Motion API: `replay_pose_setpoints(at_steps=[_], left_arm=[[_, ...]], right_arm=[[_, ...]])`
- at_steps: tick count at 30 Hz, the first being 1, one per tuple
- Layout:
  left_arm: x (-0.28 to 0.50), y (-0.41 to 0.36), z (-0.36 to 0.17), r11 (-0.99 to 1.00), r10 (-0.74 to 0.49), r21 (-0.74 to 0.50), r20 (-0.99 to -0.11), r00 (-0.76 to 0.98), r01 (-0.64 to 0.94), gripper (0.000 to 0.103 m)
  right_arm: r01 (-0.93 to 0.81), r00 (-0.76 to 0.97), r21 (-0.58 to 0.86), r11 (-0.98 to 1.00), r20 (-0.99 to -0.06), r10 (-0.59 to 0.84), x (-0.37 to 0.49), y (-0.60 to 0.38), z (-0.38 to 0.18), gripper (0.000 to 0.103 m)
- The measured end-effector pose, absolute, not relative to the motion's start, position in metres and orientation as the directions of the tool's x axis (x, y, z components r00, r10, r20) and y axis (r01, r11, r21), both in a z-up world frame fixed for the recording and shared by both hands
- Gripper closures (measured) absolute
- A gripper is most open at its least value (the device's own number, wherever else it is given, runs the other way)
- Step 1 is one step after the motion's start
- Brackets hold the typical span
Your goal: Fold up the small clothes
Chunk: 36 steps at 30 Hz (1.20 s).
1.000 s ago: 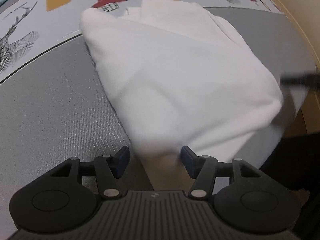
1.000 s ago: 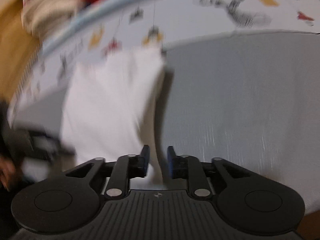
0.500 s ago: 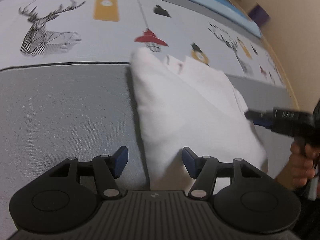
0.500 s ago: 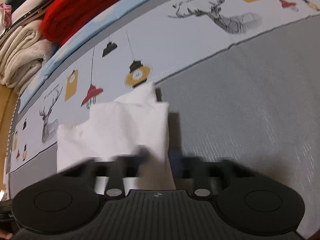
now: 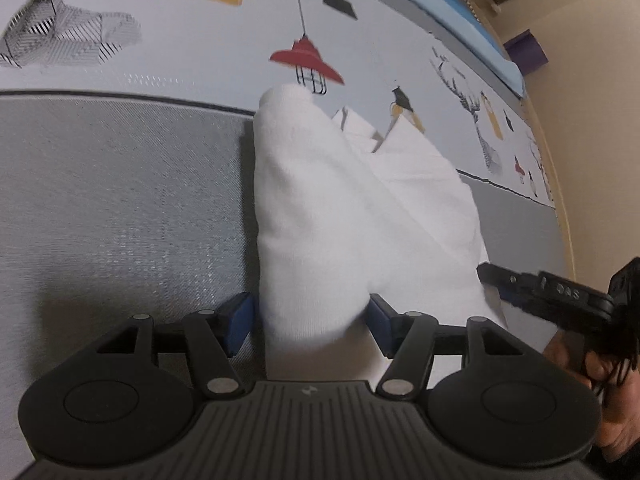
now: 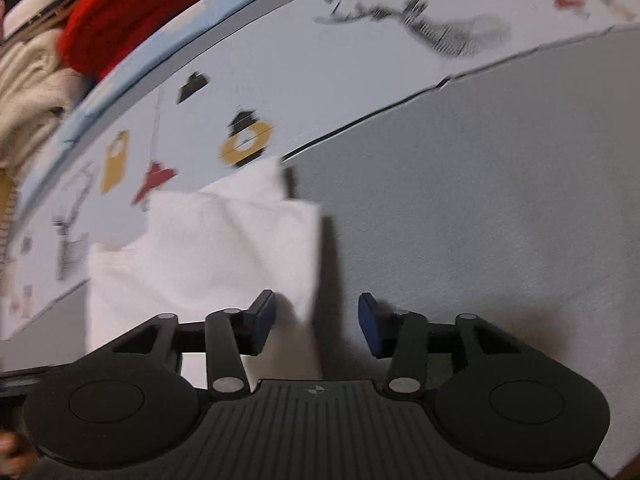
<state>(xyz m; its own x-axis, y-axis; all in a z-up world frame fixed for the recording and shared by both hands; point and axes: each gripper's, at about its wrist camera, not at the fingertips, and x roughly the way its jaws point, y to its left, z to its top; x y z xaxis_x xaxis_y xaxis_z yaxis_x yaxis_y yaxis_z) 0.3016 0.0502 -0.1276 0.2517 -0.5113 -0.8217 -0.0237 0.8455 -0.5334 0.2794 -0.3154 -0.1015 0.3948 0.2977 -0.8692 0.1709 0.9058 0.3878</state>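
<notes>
A folded white garment (image 5: 344, 216) lies on the grey part of the bedsheet (image 5: 120, 208); it also shows in the right wrist view (image 6: 208, 252). My left gripper (image 5: 310, 322) is open, its blue pads on either side of the garment's near rounded fold, not pinching it. My right gripper (image 6: 316, 320) is open, with the garment's near right corner between its pads; it appears in the left wrist view (image 5: 552, 292) at the garment's right edge.
The sheet has a white printed band (image 5: 160, 40) with deer and lamps beyond the garment. A pile of folded clothes, red (image 6: 152, 4) and cream (image 6: 28, 88), sits at the far edge. A beige wall (image 5: 592, 80) stands to the right.
The right gripper has opened from nearly shut and let the garment go. The left gripper has stayed open and moved nearer the sheet, the fold now between its pads.
</notes>
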Motion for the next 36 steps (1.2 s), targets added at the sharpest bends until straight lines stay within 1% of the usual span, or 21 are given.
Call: replay_pose_setpoints(at_steps=[1,3,5,6,7,8,9,11,13,16,17,18,19,20,21,24,27,28,31,34,36], left_arm=[[0.305,0.048,-0.131,0.841,-0.517,-0.541,-0.818,0.252,-0.029,0.037],[0.308,0.044,-0.133,0.841,-0.516,-0.540,-0.816,0.262,-0.025,0.036],[0.311,0.038,-0.131,0.854,-0.498,-0.519,-0.822,0.276,-0.006,0.044],[0.311,0.035,-0.128,0.863,-0.487,-0.505,-0.825,0.287,0.014,0.054],[0.311,0.035,-0.126,0.864,-0.488,-0.504,-0.822,0.293,0.024,0.061],[0.312,0.034,-0.121,0.864,-0.488,-0.501,-0.819,0.303,0.037,0.063],[0.313,0.035,-0.115,0.870,-0.480,-0.490,-0.816,0.321,0.055,0.065],[0.315,0.039,-0.102,0.879,-0.464,-0.472,-0.808,0.364,0.075,0.067],[0.319,0.046,-0.087,0.893,-0.436,-0.440,-0.797,0.419,0.093,0.067],[0.324,0.063,-0.063,0.893,-0.422,-0.440,-0.744,0.517,0.095,0.066],[0.325,0.070,-0.056,0.894,-0.410,-0.440,-0.724,0.555,0.086,0.065],[0.326,0.079,-0.049,0.898,-0.379,-0.436,-0.700,0.606,0.058,0.059],[0.325,0.089,-0.042,0.903,-0.339,-0.430,-0.679,0.651,0.022,0.052],[0.325,0.099,-0.038,0.904,-0.313,-0.427,-0.667,0.676,-0.002,0.049],[0.324,0.110,-0.036,0.900,-0.304,-0.436,-0.664,0.684,-0.024,0.047],[0.329,0.132,-0.054,0.863,-0.340,-0.492,-0.733,0.589,-0.115,0.047],[0.332,0.139,-0.084,0.875,-0.332,-0.446,-0.837,0.434,-0.189,0.047],[0.332,0.138,-0.090,0.881,-0.325,-0.428,-0.857,0.400,-0.201,0.047],[0.330,0.141,-0.102,0.858,-0.346,-0.453,-0.858,0.379,-0.242,0.042],[0.330,0.140,-0.109,0.834,-0.360,-0.479,-0.849,0.387,-0.275,0.042],[0.329,0.139,-0.110,0.802,-0.387,-0.519,-0.828,0.405,-0.295,0.044]], right_arm=[[0.157,0.380,0.401,0.902,-0.868,0.320,0.280,-0.313,-0.103,0.054],[0.124,0.362,0.377,0.918,-0.878,0.312,0.283,-0.307,-0.107,0.052],[0.131,0.349,0.374,0.918,-0.884,0.310,0.288,-0.305,-0.112,0.052],[0.143,0.349,0.386,0.912,-0.881,0.318,0.291,-0.305,-0.113,0.063],[0.145,0.357,0.418,0.897,-0.868,0.346,0.293,-0.305,-0.113,0.075],[0.139,0.365,0.439,0.888,-0.856,0.366,0.295,-0.302,-0.111,0.085],[0.120,0.387,0.428,0.896,-0.851,0.354,0.297,-0.297,-0.107,0.091],[0.088,0.417,0.425,0.901,-0.837,0.354,0.300,-0.288,-0.101,0.093],[0.084,0.456,0.465,0.881,-0.804,0.381,0.307,-0.283,-0.097,0.093],[0.049,0.557,0.482,0.875,-0.740,0.376,0.314,-0.272,-0.081,0.094],[0.025,0.630,0.454,0.890,-0.699,0.339,0.315,-0.266,-0.068,0.092],[0.016,0.689,0.428,0.904,-0.660,0.300,0.314,-0.263,-0.057,0.086],[0.018,0.724,0.414,0.910,-0.633,0.273,0.316,-0.263,-0.052,0.076],[0.025,0.755,0.410,0.912,-0.605,0.252,0.315,-0.263,-0.046,0.056],[0.026,0.765,0.414,0.910,-0.594,0.248,0.313,-0.264,-0.044,0.053],[0.000,0.703,0.465,0.885,-0.629,0.331,0.318,-0.261,-0.052,0.053],[-0.055,0.555,0.515,0.855,-0.697,0.455,0.323,-0.246,-0.070,0.053],[-0.066,0.527,0.514,0.855,-0.710,0.467,0.324,-0.240,-0.073,0.053],[-0.108,0.451,0.489,0.866,-0.752,0.481,0.320,-0.219,-0.081,0.052],[-0.113,0.349,0.451,0.885,-0.816,0.460,0.322,-0.207,-0.096,0.052],[-0.124,0.379,0.408,0.905,-0.823,0.423,0.319,-0.206,-0.092,0.052]])
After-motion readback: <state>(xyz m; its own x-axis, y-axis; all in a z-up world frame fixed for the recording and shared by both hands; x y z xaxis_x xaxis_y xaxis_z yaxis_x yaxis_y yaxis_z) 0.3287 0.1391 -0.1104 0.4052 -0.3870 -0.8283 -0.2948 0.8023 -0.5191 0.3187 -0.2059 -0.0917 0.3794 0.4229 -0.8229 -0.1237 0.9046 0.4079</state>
